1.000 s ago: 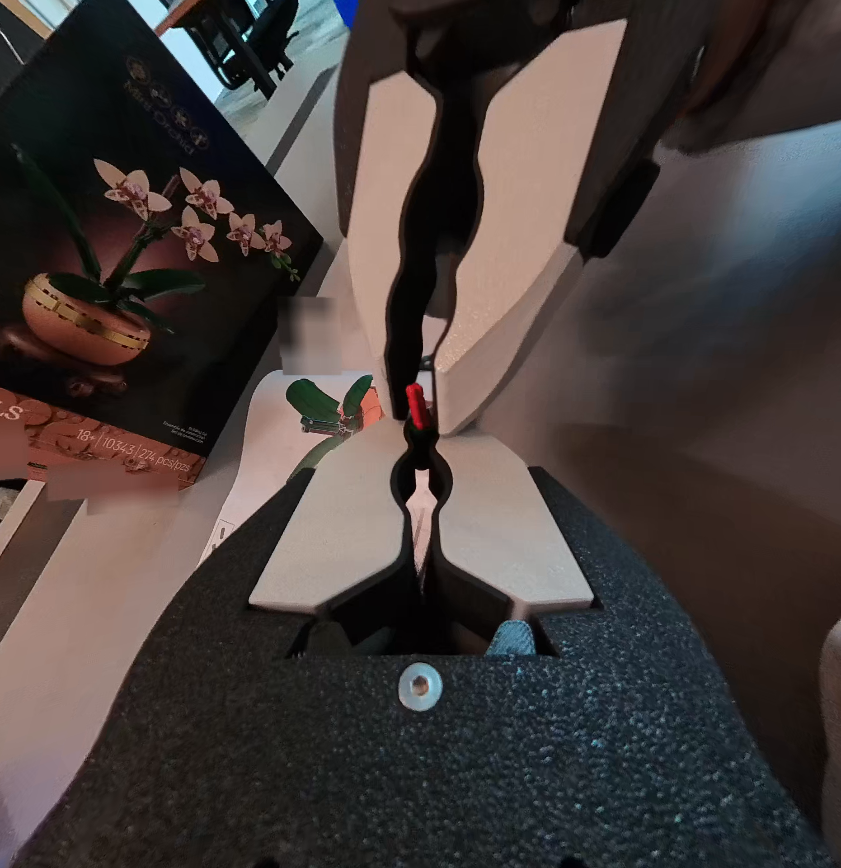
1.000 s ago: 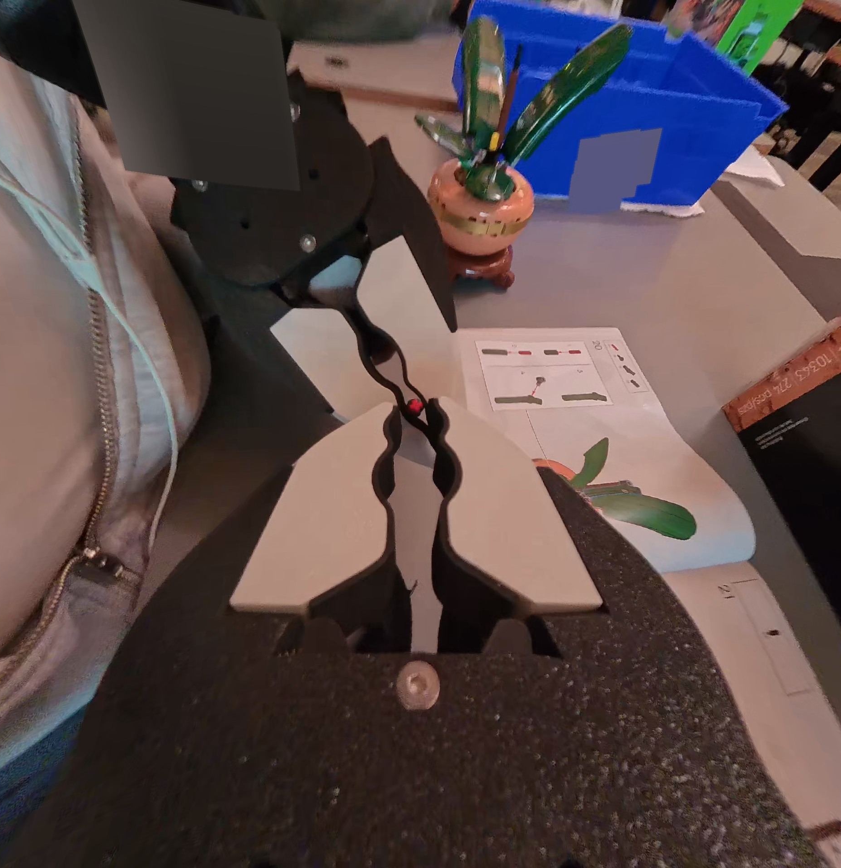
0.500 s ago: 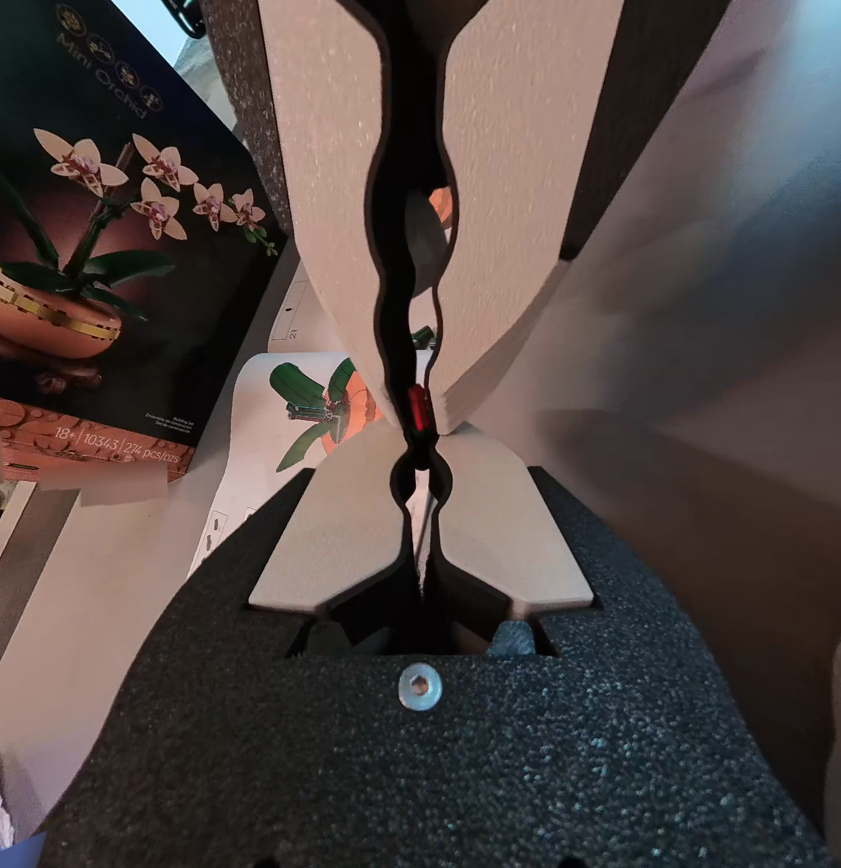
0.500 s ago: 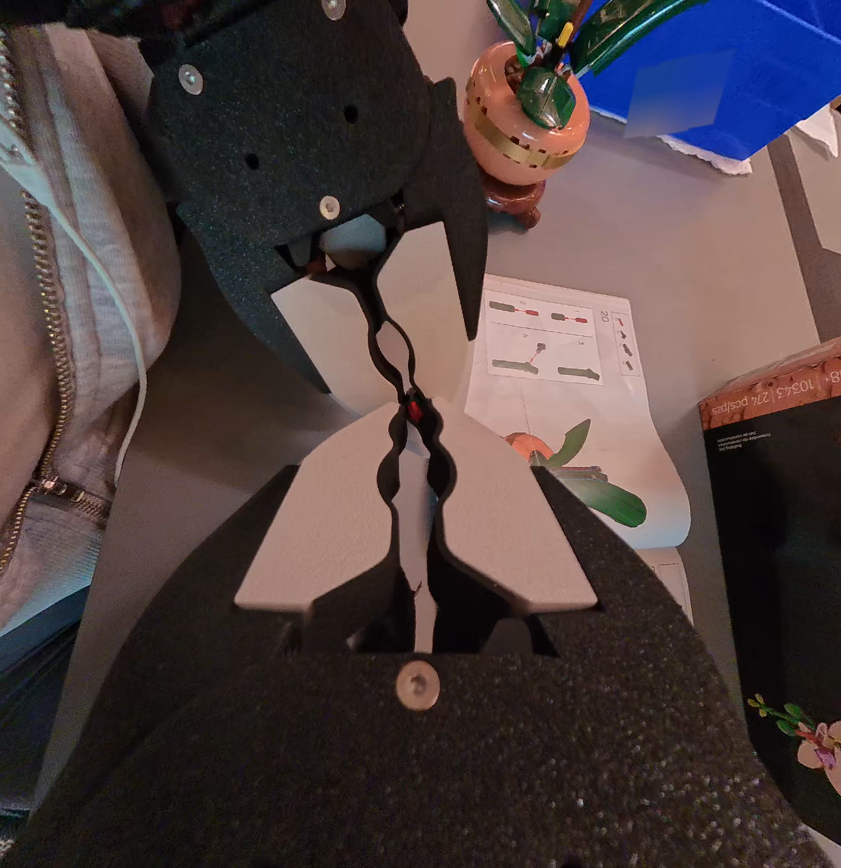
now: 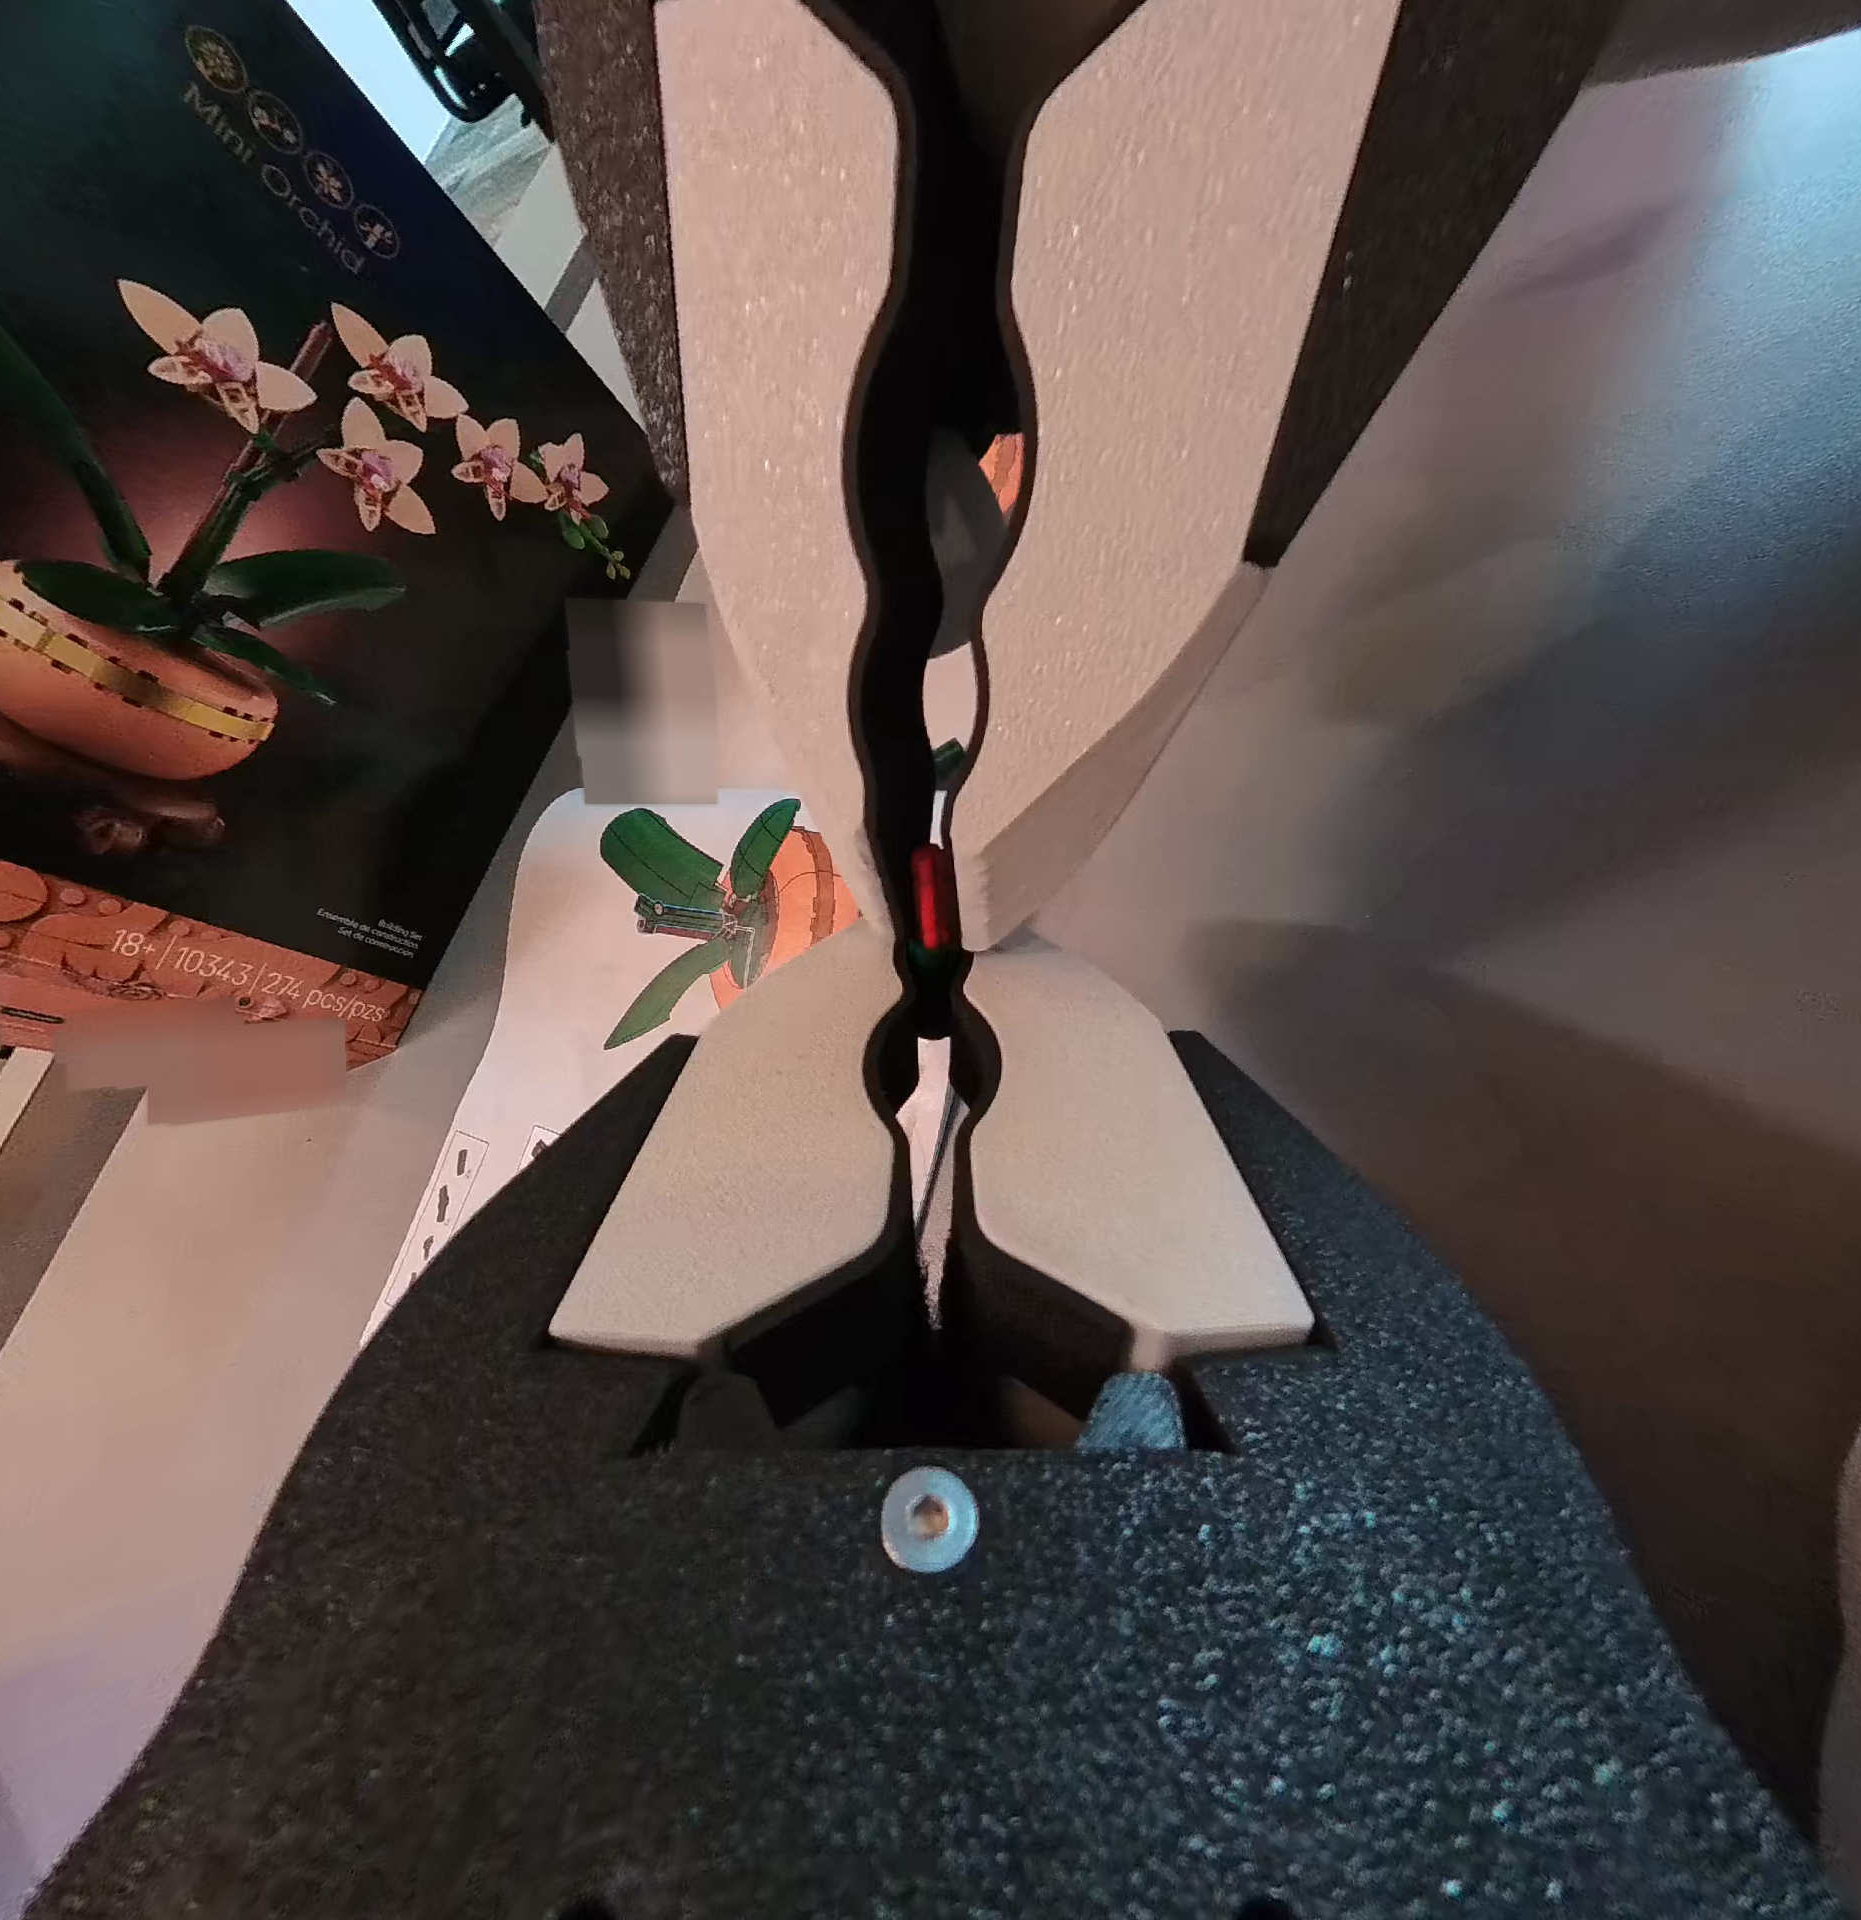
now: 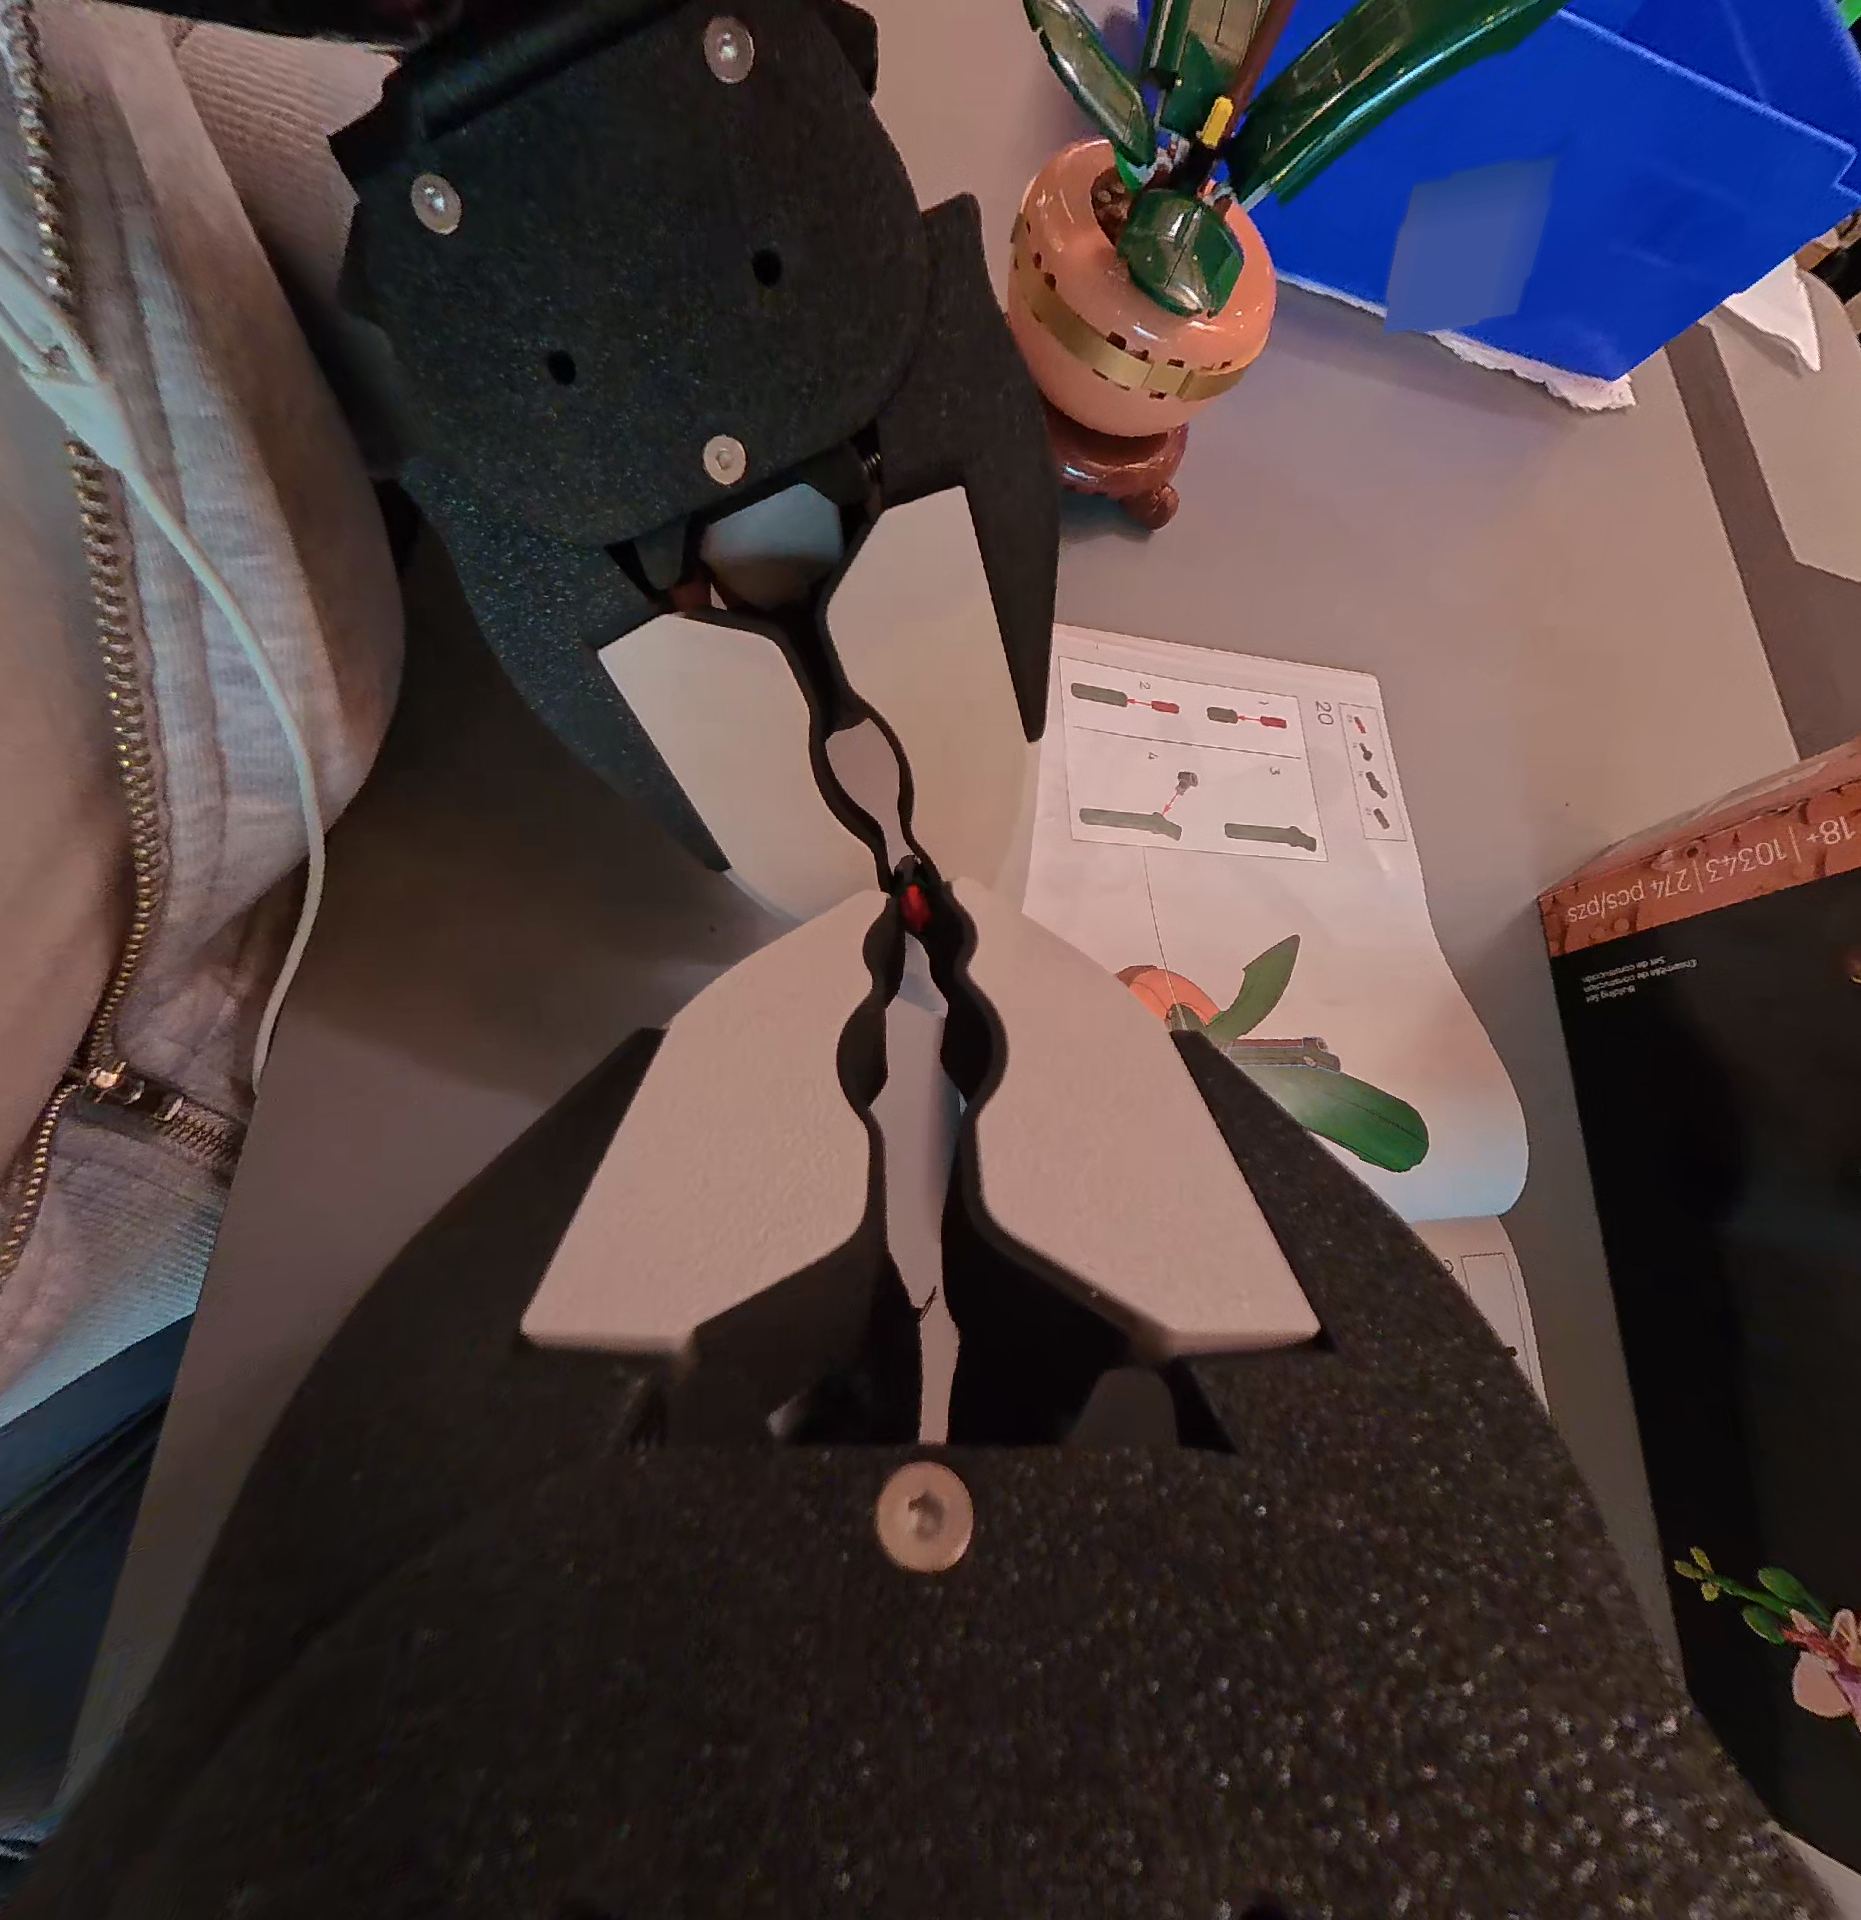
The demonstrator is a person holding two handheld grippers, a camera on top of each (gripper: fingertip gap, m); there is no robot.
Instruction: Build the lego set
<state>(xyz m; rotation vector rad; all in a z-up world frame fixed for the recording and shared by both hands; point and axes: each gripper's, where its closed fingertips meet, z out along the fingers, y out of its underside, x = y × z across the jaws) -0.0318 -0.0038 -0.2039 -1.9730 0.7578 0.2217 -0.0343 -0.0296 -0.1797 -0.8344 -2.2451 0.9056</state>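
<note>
My left gripper (image 5: 931,985) is shut on a small dark green stem piece (image 5: 931,992) at its tips. My right gripper (image 6: 915,914) is shut on a small red pin (image 6: 913,906). The two grippers meet tip to tip above the table. In the left wrist view the right gripper reaches down from above, and the red pin (image 5: 930,899) touches the top of the green piece. In the right wrist view the left gripper (image 6: 905,864) comes from the upper left. Most of both pieces is hidden between the fingers.
A partly built orchid pot with green leaves (image 6: 1144,301) stands on the grey table (image 6: 1425,540) beside a blue bin (image 6: 1591,156). An open instruction booklet (image 6: 1217,790) lies under the grippers. The set's dark box (image 5: 230,520) stands beside it. A person's grey zipped jacket (image 6: 126,623) is close by. Both grippers' tips are close together, under 4 cm apart.
The right gripper has swung from tilted to straight in line with the left one and come closer. The red pin now sits end to end against the green piece.
</note>
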